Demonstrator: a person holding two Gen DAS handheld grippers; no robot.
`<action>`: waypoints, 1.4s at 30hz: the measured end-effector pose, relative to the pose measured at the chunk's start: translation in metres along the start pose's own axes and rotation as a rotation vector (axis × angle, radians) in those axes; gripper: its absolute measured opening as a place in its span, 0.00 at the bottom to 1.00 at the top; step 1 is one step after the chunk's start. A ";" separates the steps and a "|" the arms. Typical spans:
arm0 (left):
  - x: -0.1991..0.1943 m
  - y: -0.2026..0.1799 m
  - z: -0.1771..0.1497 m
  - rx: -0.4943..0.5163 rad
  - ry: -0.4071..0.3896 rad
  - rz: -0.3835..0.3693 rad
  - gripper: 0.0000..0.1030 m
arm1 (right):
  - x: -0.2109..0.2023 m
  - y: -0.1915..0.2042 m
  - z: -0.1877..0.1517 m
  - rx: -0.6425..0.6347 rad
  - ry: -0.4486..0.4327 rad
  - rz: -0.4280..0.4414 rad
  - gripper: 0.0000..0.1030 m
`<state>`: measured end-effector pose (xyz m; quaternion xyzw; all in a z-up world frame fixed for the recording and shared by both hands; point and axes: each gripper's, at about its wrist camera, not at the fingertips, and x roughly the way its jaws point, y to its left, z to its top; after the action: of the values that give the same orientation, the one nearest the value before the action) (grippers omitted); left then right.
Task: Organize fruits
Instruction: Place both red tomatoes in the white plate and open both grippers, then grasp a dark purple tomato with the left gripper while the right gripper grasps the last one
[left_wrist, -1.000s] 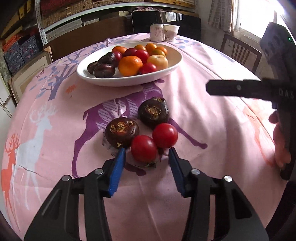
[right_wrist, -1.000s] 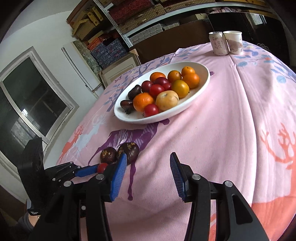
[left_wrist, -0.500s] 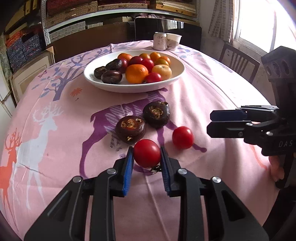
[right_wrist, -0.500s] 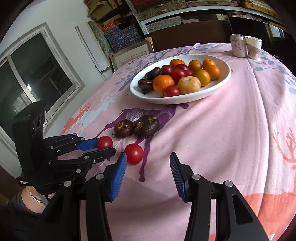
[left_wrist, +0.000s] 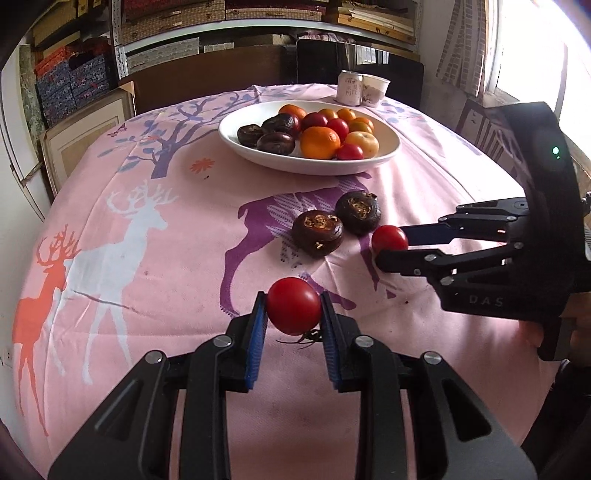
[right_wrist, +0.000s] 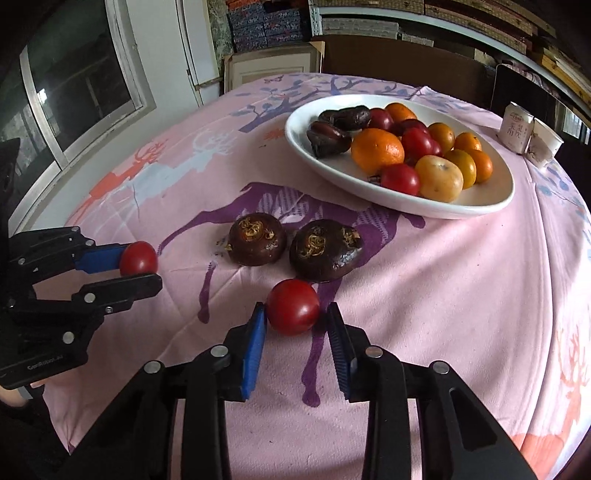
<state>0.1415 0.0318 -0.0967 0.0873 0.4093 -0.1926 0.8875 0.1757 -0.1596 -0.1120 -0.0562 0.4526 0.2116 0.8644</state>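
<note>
My left gripper (left_wrist: 293, 297) is shut on a red tomato (left_wrist: 293, 312), held just above the pink deer-print cloth; the right wrist view shows the same gripper (right_wrist: 142, 263) and tomato (right_wrist: 138, 257) at far left. A second red tomato (right_wrist: 293, 307) lies on the cloth between the blue pads of my right gripper (right_wrist: 294, 314). Its jaws are closing; the left pad touches the tomato and a thin gap shows at the right pad. Two dark brown round fruits (right_wrist: 257, 240) (right_wrist: 325, 249) lie just beyond. A white bowl (right_wrist: 476, 208) behind them holds several oranges, tomatoes and dark fruits.
A can (left_wrist: 350, 88) and a paper cup (left_wrist: 375, 89) stand at the table's far edge behind the bowl. A wooden chair (left_wrist: 476, 127) is at the right side. Shelves and boxes line the back wall. The round table falls away on every side.
My left gripper shut on the near tomato and raised it a little. My right gripper swung in from the right, rolled, and its jaws narrowed around the other tomato.
</note>
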 end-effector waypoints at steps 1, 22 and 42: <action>0.000 -0.001 0.001 -0.001 -0.004 -0.002 0.26 | 0.001 0.001 0.001 -0.009 -0.007 -0.008 0.33; 0.064 -0.019 0.161 0.011 -0.091 0.009 0.56 | -0.037 -0.114 0.120 0.273 -0.204 0.094 0.54; 0.064 -0.017 0.044 0.091 0.069 0.043 0.66 | -0.037 -0.104 -0.021 0.372 -0.217 0.228 0.56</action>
<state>0.2025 -0.0148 -0.1163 0.1428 0.4284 -0.1885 0.8721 0.1843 -0.2713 -0.1040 0.1785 0.3918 0.2257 0.8739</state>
